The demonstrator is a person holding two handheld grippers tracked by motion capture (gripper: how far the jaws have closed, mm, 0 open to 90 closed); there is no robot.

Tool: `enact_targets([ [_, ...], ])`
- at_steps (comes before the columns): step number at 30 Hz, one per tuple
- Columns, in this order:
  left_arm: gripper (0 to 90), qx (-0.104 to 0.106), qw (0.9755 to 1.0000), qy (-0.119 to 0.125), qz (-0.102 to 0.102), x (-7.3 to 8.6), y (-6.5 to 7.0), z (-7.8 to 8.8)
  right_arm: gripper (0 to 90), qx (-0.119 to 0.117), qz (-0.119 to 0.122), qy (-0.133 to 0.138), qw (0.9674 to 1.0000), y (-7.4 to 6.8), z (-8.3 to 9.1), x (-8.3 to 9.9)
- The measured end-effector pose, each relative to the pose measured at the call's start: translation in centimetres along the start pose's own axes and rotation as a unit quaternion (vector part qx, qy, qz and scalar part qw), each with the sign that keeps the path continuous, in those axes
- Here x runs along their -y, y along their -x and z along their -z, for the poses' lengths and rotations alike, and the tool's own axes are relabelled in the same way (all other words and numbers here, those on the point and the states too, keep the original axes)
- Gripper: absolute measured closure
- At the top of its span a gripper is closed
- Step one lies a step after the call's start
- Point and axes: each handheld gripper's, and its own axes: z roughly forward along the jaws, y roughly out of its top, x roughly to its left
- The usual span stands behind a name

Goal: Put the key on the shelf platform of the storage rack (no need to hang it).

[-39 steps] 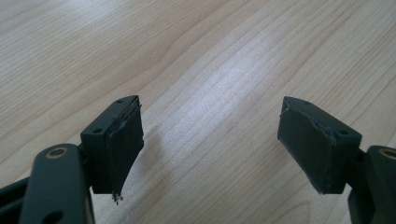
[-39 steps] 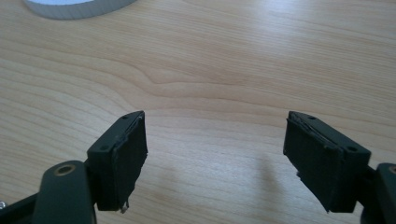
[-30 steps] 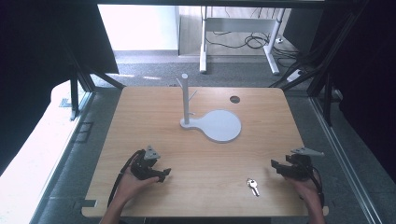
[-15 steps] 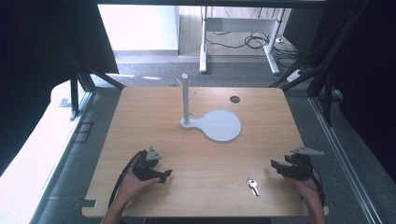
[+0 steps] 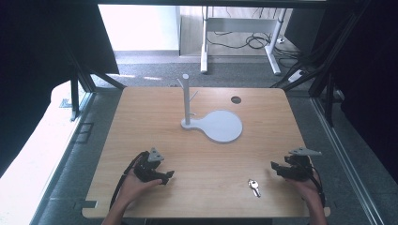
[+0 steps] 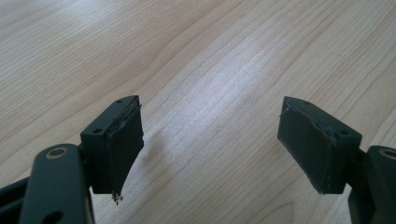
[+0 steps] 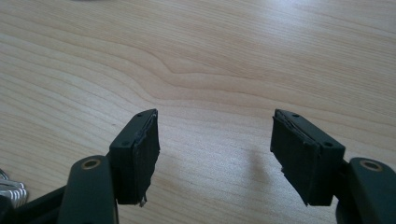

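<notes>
A light wooden bench (image 5: pixel 141 108) with a small round hole (image 5: pixel 236 100) near its far edge stands on grey carpeted floor (image 5: pixel 155 70). Black frame struts (image 5: pixel 75 89) flank it. Beyond, a white desk frame (image 5: pixel 244 28) stands over tangled dark cables (image 5: pixel 244 41). Bright daylight washes the pale wall (image 5: pixel 136 23) and the left floor.

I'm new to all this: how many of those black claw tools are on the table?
2: the left gripper near the table's front left, the right gripper near its front right, each in a hand.
</notes>
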Motion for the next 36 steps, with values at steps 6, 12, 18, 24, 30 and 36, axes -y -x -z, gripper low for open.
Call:
enact_targets([
  [6,22.6,0.001,1.0000,-0.003,-0.001,0.0,0.1,-0.2,33.6,-0.002,0.002,-0.007,1.0000,-0.2,-0.2,0.0],
  [12,22.6,0.001,1.0000,-0.002,0.001,0.0,0.1,-0.1,34.3,-0.004,0.004,-0.008,1.0000,-0.3,0.0,-0.2],
  [18,22.7,0.001,0.9999,0.009,0.009,0.0,-0.1,0.6,35.3,-0.009,0.002,-0.017,0.9998,-0.5,-0.2,-0.5],
  [24,22.8,0.002,0.9999,0.011,0.007,0.0,0.0,0.7,36.0,-0.014,0.009,-0.037,0.9992,-1.1,-0.2,-1.4],
  [30,22.8,0.003,0.9999,0.010,0.009,0.0,-0.1,0.7,36.1,-0.016,0.041,-0.062,0.9971,-2.2,1.2,-3.0],
  [36,22.9,0.002,0.9998,0.019,0.006,-0.1,0.0,1.0,36.1,-0.020,0.062,-0.078,0.9948,-3.1,2.2,-4.0],
])
